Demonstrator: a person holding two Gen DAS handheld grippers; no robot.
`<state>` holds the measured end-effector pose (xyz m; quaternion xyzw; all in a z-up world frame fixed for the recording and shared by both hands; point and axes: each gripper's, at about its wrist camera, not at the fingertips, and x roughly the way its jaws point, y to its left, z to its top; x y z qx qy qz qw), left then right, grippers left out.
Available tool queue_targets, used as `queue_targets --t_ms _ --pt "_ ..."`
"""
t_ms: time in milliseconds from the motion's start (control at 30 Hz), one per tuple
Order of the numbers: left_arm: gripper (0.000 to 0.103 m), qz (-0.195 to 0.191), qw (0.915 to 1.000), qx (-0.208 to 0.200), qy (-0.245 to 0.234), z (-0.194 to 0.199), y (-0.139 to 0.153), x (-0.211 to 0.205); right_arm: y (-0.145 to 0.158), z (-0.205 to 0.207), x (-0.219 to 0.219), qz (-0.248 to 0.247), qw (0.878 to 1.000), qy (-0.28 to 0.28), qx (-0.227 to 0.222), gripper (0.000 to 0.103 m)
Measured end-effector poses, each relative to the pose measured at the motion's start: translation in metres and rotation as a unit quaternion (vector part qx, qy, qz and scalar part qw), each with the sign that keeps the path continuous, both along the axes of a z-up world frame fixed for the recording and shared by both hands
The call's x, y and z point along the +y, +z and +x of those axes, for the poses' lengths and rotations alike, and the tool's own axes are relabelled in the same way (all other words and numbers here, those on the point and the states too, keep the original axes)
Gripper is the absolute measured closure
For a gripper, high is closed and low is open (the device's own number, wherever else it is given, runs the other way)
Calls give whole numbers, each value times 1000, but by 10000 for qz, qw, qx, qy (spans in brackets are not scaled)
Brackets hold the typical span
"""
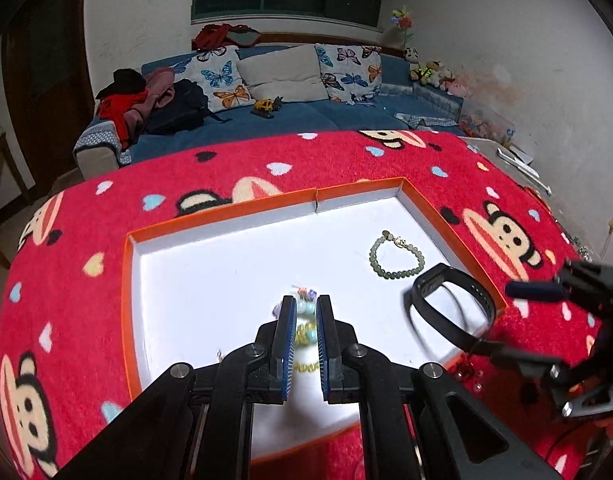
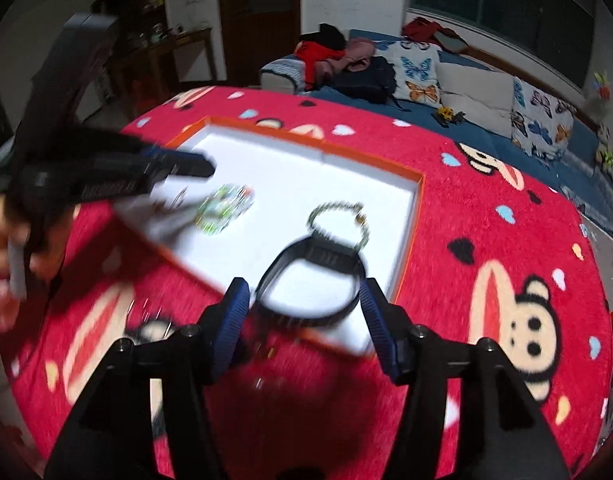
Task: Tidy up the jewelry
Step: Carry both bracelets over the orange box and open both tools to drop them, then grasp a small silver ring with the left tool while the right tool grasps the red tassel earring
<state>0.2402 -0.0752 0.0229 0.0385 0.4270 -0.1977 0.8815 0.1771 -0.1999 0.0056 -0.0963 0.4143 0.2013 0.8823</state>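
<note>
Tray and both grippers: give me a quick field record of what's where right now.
tray: orange-rimmed white tray on the red cartoon blanket
green bead bracelet: lying flat in the tray
black band: standing on edge at the tray's near corner, between the right gripper's fingers, not pinched
right gripper: open
left gripper: shut on a multicoloured bead bracelet over the tray
blur: right wrist view smeared, fine detail unclear

No text, label or number is legible on anything here.
</note>
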Motion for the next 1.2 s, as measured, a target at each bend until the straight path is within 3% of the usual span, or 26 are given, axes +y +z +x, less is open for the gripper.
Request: queue_targets --t_ms 267,700,1200 --pt "92 -58 9999 -56 -61 -42 9 15 -15 -1 -6 -268 9995 -129 123 45" --pt "92 -36 9994 177 -283 -95 -13 21 -22 33 -15 -231 9981 -524 211 44" --pt "92 -47 9996 107 -249 -117 -10 20 -17 -19 -14 246 9986 -359 316 45"
